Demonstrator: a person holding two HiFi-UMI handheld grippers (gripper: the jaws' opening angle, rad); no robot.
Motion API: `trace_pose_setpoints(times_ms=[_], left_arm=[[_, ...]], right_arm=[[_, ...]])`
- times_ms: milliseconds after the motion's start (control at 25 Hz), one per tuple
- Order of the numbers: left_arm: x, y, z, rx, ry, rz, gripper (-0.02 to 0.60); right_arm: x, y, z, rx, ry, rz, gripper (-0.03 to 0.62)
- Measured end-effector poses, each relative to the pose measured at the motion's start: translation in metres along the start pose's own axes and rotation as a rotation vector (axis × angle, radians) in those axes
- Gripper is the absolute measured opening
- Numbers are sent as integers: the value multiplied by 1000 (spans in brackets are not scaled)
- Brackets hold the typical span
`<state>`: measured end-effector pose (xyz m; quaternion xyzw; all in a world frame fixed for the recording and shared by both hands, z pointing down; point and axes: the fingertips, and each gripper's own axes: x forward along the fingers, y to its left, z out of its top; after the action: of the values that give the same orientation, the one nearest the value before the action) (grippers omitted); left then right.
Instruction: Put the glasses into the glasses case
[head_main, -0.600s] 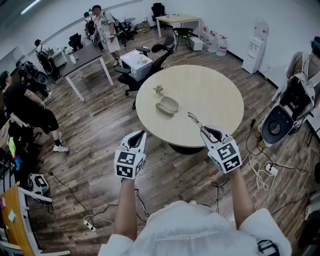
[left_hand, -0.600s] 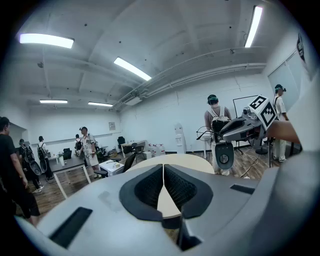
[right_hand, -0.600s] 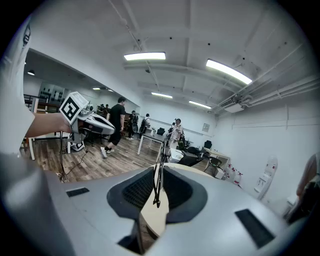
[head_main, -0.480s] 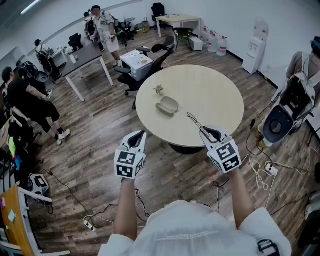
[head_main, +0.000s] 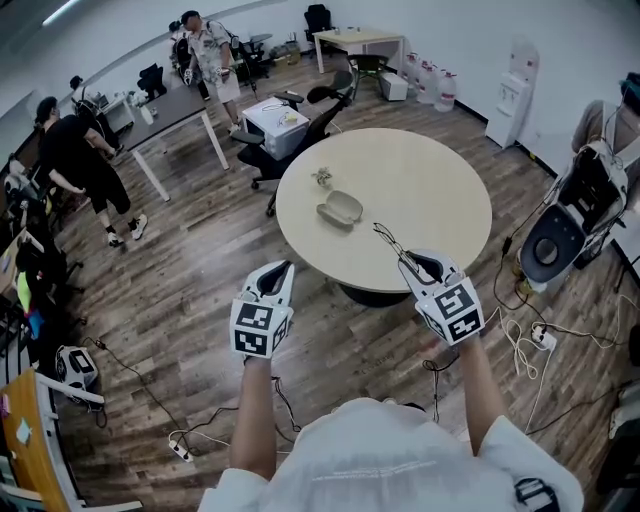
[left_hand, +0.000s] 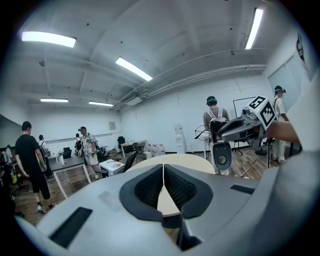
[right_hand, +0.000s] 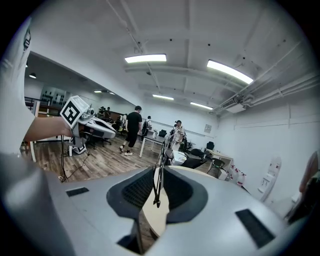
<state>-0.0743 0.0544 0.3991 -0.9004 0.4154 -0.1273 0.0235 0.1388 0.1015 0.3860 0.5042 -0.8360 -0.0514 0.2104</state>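
A grey glasses case (head_main: 338, 208) lies closed on the round beige table (head_main: 430, 190), left of the table's middle. The glasses (head_main: 386, 238), a thin dark frame, stick up and forward from my right gripper (head_main: 405, 258), which is shut on them over the table's near edge. In the right gripper view the dark frame (right_hand: 159, 165) stands upright between the pads of the right gripper (right_hand: 159, 174). My left gripper (head_main: 283, 266) hangs over the floor, short of the table and left of it. The left gripper (left_hand: 163, 167) is shut with nothing in it.
A small object (head_main: 322, 178) lies on the table just behind the case. Office chairs (head_main: 300, 125) stand behind the table. A round device (head_main: 550, 245) and cables (head_main: 520, 345) are on the floor to the right. People stand at desks (head_main: 170, 115) at the far left.
Both grippers stay almost where they were, the right one still holding the glasses. A person in black at the far left has walked further back.
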Motion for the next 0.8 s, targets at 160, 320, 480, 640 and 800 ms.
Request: trace_pose_setpoints(times_ms=[160, 320, 480, 640, 800], left_arm=[[-10, 9, -8, 6, 5, 3, 17], [-22, 18, -20, 8, 16, -4, 17], [-31, 27, -29, -5, 26, -6, 17], [-32, 38, -38, -19, 32, -4, 17], [-23, 44, -44, -23, 46, -15, 17]], right_arm=[[5, 10, -1, 8, 9, -14, 66], [6, 24, -4, 17, 29, -33, 66], [8, 33, -2, 22, 41, -41, 66], [18, 36, 2, 19, 44, -45, 67], [30, 34, 2, 24, 43, -44, 67]])
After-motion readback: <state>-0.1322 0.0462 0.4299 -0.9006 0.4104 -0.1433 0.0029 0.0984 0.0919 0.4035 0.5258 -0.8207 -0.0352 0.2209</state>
